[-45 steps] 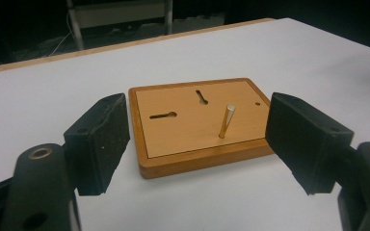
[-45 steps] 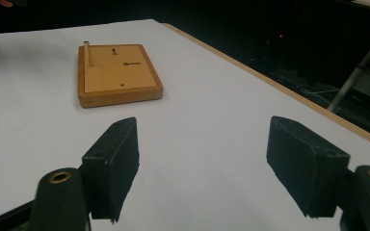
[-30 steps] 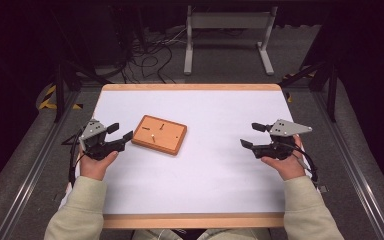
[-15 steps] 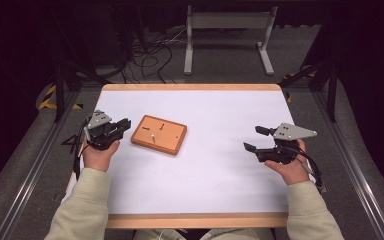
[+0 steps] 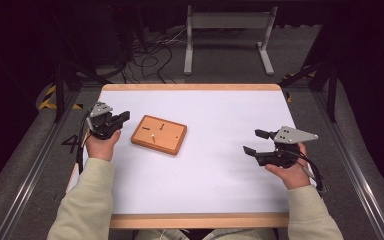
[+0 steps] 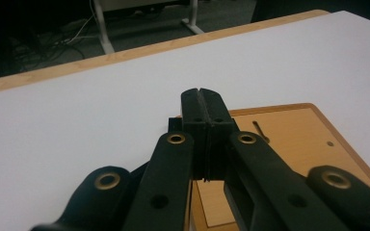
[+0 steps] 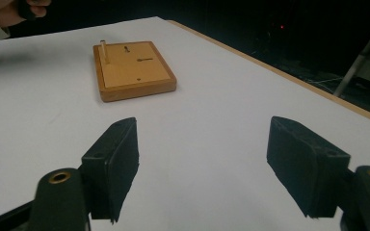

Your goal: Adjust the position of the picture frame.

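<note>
High view: we note left gripper (image 5: 121, 117), jaws just closed pad to pad on nothing, with wooden board (image 5: 159, 134) just beside its tips; right gripper (image 5: 255, 142) gapes empty, board well ahead.

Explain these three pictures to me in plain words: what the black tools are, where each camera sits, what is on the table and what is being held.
A person sits at a white table and holds a hand tool with black tongs in each hand; there is no robot arm. The high view looks down from above. The other two cameras ride on the tools and look along their own jaws. The left tongs have just been closing and their jaws now meet with nothing between them, beside a wooden board. The right tongs stand open over bare table, holding nothing. The board is the one loose thing there; a small upright peg stands in it, next to short dark slots.
</note>
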A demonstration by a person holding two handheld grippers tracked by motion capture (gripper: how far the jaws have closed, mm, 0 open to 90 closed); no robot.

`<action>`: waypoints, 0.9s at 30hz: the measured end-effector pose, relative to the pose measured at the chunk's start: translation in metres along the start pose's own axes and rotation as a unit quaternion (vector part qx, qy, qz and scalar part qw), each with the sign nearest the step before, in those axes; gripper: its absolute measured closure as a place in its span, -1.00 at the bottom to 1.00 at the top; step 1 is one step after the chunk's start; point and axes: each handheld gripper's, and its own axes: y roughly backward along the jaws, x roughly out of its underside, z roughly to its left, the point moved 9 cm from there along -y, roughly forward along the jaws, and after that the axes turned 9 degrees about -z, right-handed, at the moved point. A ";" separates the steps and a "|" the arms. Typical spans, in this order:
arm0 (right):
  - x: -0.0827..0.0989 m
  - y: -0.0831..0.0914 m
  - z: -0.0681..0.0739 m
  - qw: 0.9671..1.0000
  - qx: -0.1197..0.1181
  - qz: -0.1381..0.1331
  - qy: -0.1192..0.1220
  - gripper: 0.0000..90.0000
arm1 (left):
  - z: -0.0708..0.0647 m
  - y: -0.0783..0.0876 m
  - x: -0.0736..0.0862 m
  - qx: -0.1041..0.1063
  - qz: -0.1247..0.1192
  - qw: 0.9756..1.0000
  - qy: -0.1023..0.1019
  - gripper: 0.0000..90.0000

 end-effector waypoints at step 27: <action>0.004 0.021 0.008 1.000 0.008 0.001 -0.012 -0.39 | 0.018 -0.055 0.062 0.009 0.131 0.990 0.057 1.00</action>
